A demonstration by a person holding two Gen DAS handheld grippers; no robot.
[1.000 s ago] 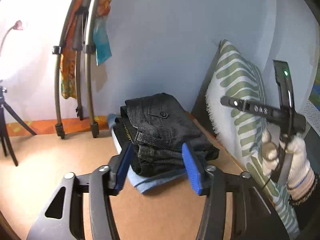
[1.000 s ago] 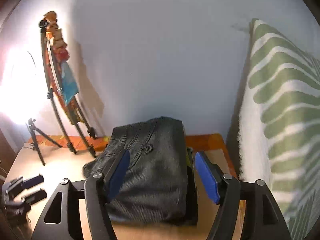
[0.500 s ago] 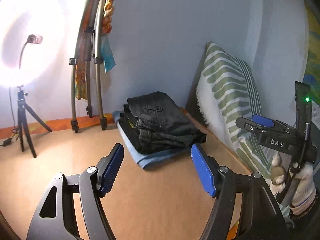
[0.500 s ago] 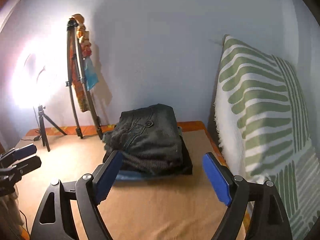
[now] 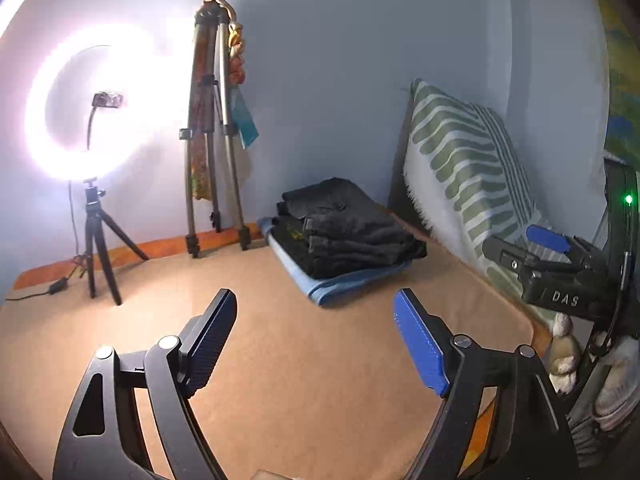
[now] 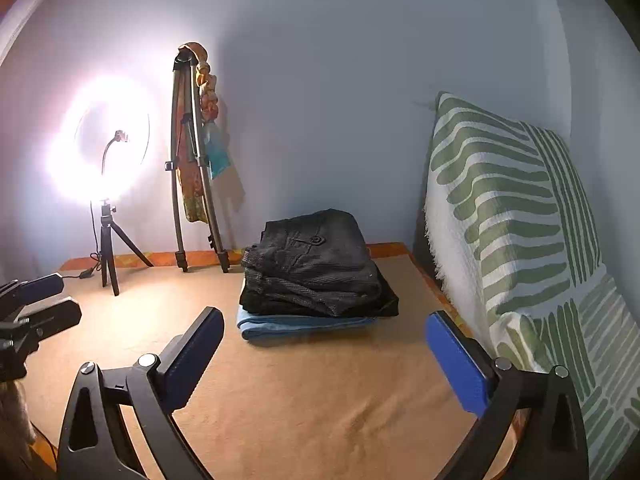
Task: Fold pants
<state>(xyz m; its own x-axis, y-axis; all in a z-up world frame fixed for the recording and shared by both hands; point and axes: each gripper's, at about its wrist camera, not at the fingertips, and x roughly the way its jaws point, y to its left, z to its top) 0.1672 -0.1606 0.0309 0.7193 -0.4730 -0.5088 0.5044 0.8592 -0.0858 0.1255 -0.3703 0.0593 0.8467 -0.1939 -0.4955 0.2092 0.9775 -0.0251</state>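
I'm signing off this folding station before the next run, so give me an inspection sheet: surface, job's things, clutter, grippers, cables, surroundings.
Surface: tan cloth-covered table, bare in front of the stack.
Job's things: dark folded pants on top of a stack, over a folded light blue garment, near the back wall.
Clutter: nothing seen on the table beyond the stands.
Grippers: left gripper and right gripper both open with nothing between the fingers, clear of the stack; jaws have just been opening.
Cables: one cable runs from the ring light stand across the table's back left.
Surroundings: folded tripod with hanging cloth, striped green pillow at right.
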